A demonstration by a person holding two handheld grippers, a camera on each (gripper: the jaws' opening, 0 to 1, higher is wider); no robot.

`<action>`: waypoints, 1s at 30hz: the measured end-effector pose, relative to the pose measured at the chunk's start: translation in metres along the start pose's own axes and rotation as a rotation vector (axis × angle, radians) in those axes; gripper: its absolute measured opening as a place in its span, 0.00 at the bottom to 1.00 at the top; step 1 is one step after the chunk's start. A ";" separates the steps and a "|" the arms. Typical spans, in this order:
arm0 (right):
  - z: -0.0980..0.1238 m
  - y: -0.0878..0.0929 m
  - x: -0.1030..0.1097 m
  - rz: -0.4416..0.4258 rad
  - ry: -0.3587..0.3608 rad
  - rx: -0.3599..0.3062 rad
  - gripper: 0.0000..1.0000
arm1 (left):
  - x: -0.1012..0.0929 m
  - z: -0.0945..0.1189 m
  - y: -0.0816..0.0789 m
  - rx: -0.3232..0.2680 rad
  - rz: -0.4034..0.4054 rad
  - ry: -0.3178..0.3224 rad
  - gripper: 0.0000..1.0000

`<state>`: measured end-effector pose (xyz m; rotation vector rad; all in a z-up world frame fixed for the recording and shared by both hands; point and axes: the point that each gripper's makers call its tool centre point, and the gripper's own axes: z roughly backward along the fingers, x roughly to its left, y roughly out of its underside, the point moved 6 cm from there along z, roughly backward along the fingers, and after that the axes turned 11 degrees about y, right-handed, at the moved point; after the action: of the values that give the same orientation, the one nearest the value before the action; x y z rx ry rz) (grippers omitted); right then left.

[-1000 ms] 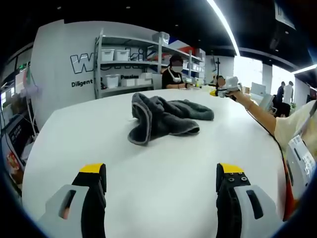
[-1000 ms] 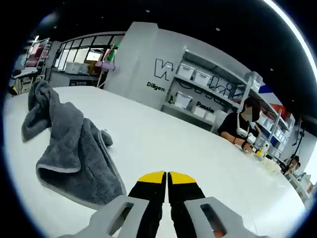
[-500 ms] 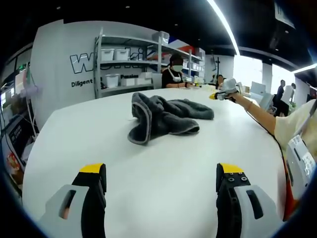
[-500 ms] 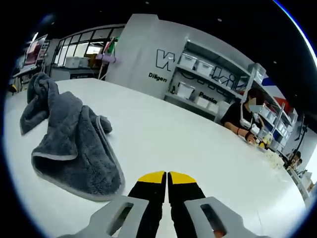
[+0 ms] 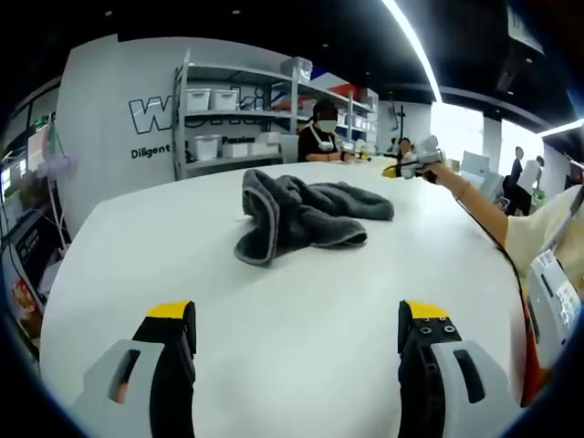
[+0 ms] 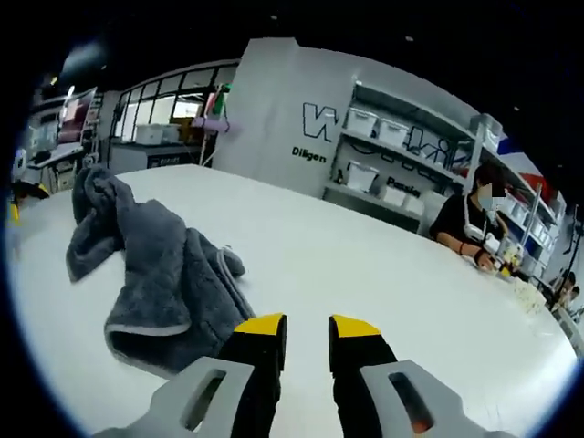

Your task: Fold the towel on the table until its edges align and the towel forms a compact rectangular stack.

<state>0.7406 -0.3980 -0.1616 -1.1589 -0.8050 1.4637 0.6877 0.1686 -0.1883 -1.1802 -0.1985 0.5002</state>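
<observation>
No fold is made yet: the grey towel (image 5: 297, 215) lies crumpled toward the table's (image 5: 274, 310) far side. The left gripper (image 5: 301, 328) hangs wide open and empty near the table's near edge; the right gripper (image 6: 307, 330), slightly parted and empty, hovers beside the towel's hem, with bare tabletop all around

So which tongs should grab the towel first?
The right tongs, probably: their jaws stand slightly apart right beside the towel's near hem. The left tongs are wide open, but bare table lies between them and the crumpled towel.
</observation>
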 end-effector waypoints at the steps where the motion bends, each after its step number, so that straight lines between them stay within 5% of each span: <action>1: 0.001 -0.003 0.006 -0.017 -0.030 -0.007 0.16 | 0.000 0.000 0.000 0.000 0.000 0.000 0.90; 10: 0.004 -0.014 0.059 0.045 -0.253 -0.014 0.17 | -0.001 -0.001 0.001 0.002 0.000 0.002 0.90; 22: -0.011 0.007 0.087 -0.019 -0.381 0.033 0.17 | -0.003 -0.003 0.002 0.014 -0.008 0.012 0.90; 30: -0.019 0.024 0.100 0.041 -0.390 0.074 0.10 | -0.004 -0.004 0.003 0.021 -0.010 0.017 0.91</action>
<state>0.7535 -0.3082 -0.2133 -0.8481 -0.9849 1.7683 0.6844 0.1644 -0.1920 -1.1620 -0.1845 0.4821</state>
